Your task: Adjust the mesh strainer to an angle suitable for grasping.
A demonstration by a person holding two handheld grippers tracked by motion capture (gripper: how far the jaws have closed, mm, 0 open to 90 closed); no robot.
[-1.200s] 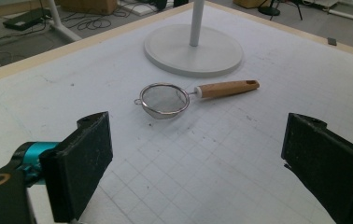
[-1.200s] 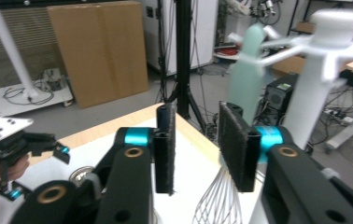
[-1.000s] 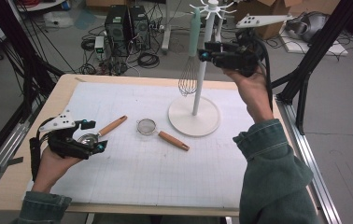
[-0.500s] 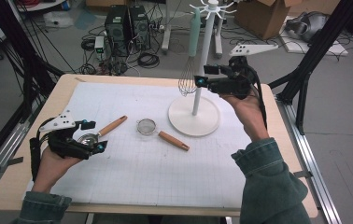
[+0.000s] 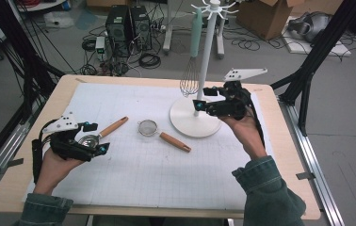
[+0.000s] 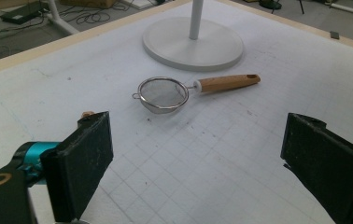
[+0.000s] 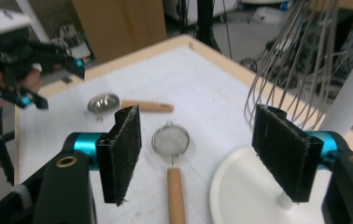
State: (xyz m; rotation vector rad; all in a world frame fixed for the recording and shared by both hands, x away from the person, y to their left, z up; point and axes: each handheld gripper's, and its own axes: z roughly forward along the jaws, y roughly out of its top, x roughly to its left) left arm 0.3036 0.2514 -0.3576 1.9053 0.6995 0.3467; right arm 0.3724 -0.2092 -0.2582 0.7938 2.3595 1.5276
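Left gripper (image 5: 101,137): black body, grey three-cornered plate on top with dark dots, turquoise collars behind the jaws, black cable trailing along the forearm. Jaws are flat black slabs faced with coarse pads (image 6: 83,163); a brass-ringed screw hole sits on the black arm below.

Right gripper (image 5: 198,97): same build, with a grey dotted plate, black housing, turquoise collars and black pads (image 7: 123,154) frayed at the edges.

Sleeves (image 5: 270,186): dark teal-green denim with stitched cuffs, on both arms.
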